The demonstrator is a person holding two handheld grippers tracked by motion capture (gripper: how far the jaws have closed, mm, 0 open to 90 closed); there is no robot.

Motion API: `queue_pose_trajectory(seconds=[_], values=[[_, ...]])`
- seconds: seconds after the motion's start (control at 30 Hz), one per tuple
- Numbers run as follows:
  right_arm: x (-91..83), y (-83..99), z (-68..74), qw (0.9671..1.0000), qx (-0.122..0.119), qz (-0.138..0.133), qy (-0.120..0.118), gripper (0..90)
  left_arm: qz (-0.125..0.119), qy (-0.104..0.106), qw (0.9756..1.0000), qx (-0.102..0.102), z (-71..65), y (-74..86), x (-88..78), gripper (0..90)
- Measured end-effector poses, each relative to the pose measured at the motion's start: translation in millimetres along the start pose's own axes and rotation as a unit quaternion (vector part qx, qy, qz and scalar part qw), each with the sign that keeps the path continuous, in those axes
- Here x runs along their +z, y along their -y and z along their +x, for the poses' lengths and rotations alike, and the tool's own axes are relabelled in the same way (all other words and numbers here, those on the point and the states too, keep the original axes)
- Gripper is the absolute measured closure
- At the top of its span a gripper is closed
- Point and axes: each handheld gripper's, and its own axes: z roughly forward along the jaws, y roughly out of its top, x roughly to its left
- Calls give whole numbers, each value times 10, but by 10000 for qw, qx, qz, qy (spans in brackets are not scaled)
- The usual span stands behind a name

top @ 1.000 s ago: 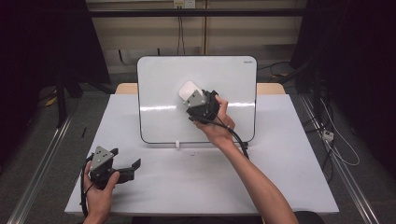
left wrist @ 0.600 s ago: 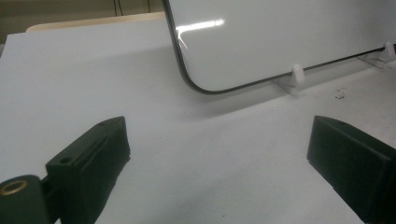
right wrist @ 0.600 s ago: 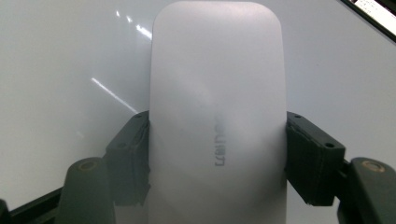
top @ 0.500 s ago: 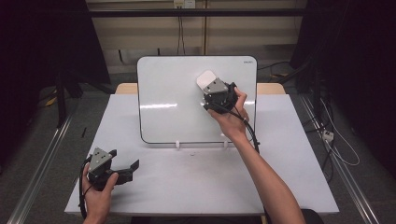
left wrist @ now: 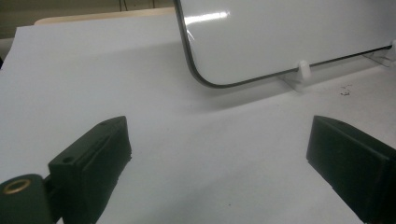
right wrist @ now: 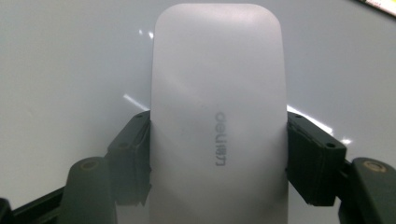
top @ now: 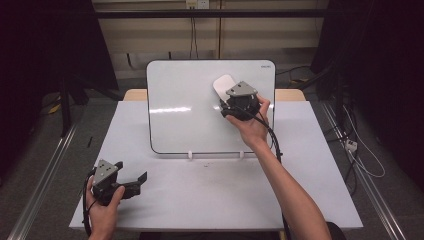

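Near the front left corner of the white rectangular worktop (top: 215, 200): left gripper (top: 134, 181), black, two-jawed, held in the left hand (top: 102, 212), jaws spread wide with nothing but bare tabletop between them. Farther back, propped on small white clips toward the rear edge: glossy white rounded-corner whiteboard (top: 185, 110), tilted upright. Up against the board's upper right area: right gripper (right wrist: 218, 154), clenched on the white rounded plastic eraser block (right wrist: 217, 93) with grey lettering, pads pressing both long sides, eraser flat on the board surface.
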Motion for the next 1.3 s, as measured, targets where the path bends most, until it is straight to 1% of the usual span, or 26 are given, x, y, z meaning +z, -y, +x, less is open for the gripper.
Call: queue_pose_trajectory(seconds=[0.03,0.1,0.2,0.27,0.47,0.53,0.63,0.73,0.83,1.03,1.13,1.2,1.3], values=[[-34,-12,-2,10000,20,-68,-30,314,-16,20,10000,-9,-5,-1,5,62],[-107,-44,2,9999,-43,-163,22,314,-5,15,10000,17,-18,-6,7,62],[-180,-47,-2,9998,-88,-192,40,313,-32,44,10000,40,-34,-13,6,62],[-214,-25,-13,9998,-65,-201,36,313,-22,47,10000,51,-35,-19,12,62],[-228,83,-69,9999,-64,-86,76,314,5,52,10000,35,-30,-20,37,62],[-234,122,-94,9999,11,-91,96,313,0,55,10000,46,-25,-21,30,62],[-259,170,-114,9999,79,-85,62,313,-20,40,10000,44,-28,-22,21,62],[-293,194,-137,10000,10,-73,57,313,-27,50,9999,83,-29,-20,15,61],[-321,207,-172,9999,79,-93,66,313,-19,69,10000,15,-11,-14,28,61],[-366,242,-178,9999,109,-58,-16,313,-7,123,9999,11,-7,-12,43,61],[-390,266,-181,9999,136,-83,-35,313,-14,103,9999,6,-12,-16,36,61],[-412,281,-179,9998,153,-104,-42,313,1,89,9999,54,-14,-28,34,61],[-452,304,-182,9998,139,-126,-60,313,-25,93,9999,44,-35,-29,42,61]])
